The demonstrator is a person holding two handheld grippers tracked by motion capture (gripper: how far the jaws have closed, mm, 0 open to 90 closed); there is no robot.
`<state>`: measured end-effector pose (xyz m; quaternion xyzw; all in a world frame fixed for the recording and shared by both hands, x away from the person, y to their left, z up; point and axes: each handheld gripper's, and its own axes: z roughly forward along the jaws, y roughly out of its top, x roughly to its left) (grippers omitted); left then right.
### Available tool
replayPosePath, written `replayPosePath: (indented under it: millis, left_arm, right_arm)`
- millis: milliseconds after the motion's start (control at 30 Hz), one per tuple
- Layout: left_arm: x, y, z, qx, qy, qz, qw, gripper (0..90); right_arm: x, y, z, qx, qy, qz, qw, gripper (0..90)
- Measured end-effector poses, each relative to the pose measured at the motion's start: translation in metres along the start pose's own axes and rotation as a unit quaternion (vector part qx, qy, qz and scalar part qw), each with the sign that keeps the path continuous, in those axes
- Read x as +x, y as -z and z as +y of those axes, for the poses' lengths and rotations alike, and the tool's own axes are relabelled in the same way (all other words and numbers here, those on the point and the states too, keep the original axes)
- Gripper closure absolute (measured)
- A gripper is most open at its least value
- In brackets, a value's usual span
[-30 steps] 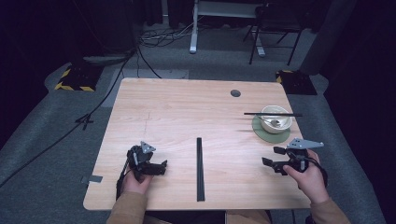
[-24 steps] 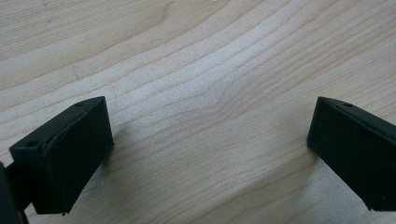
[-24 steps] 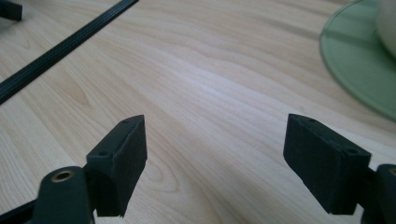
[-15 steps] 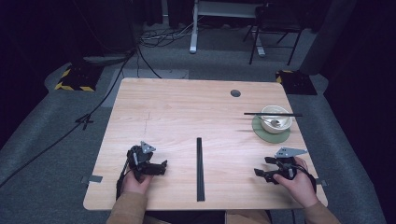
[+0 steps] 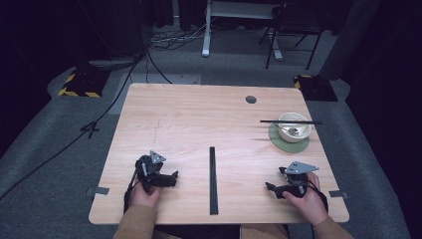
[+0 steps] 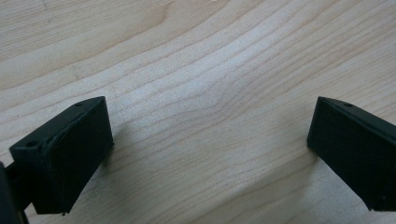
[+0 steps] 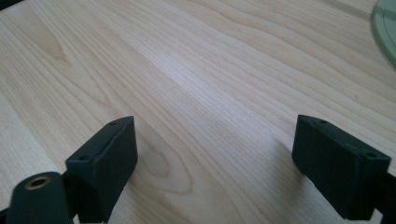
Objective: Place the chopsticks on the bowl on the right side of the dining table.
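1. I see both hand-held grippers, left (image 5: pixel 171 178) and right (image 5: pixel 271 187), released, jaws wide, resting on the counter (image 5: pixel 189 119).
2. The black strip (image 5: pixel 212 179) lies between them, long axis running from near edge toward far edge.

The table (image 5: pixel 199 119) is pale blond wood with fine wavy grain running across it, and a small dark grey round cap (image 5: pixel 251 99) sits in its far right part. Both grippers, the left gripper (image 5: pixel 171 178) and the right gripper (image 5: pixel 271 188), are matt black, each topped with a light grey plate. A black strip (image 5: pixel 212 179) lies at the near middle. At the right, a cream-white bowl (image 5: pixel 294 126) rests on a sage-green saucer (image 5: pixel 283 143), with black chopsticks (image 5: pixel 291 121) across it. The floor (image 5: pixel 59 149) is grey carpet; a yellow-and-black striped block (image 5: pixel 77 87) sits far left.
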<state>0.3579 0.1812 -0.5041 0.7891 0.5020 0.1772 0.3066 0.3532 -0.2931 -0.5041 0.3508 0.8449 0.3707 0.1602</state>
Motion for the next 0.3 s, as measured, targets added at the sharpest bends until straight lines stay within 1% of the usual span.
replayPosePath:
  millis: [67, 100, 300]
  left_arm:
    - [0.0, 0.0, 0.0, 0.0, 0.0, 0.0, 1.0, 0.5]
    - [0.0, 0.0, 0.0, 0.0, 0.0, 0.0, 1.0, 0.5]
    - [0.0, 0.0, 0.0, 0.0, 0.0, 0.0, 1.0, 0.5]
  right_arm:
    - [0.0001, -0.0001, 0.0003, 0.001, 0.0, 0.0, 1.0, 13.9]
    - [0.0013, -0.0008, 0.0008, 0.001, -0.004, -0.004, 1.0, 13.5]
    - [0.0009, -0.0017, 0.0015, 0.001, 0.0, -0.001, 1.0, 13.6]
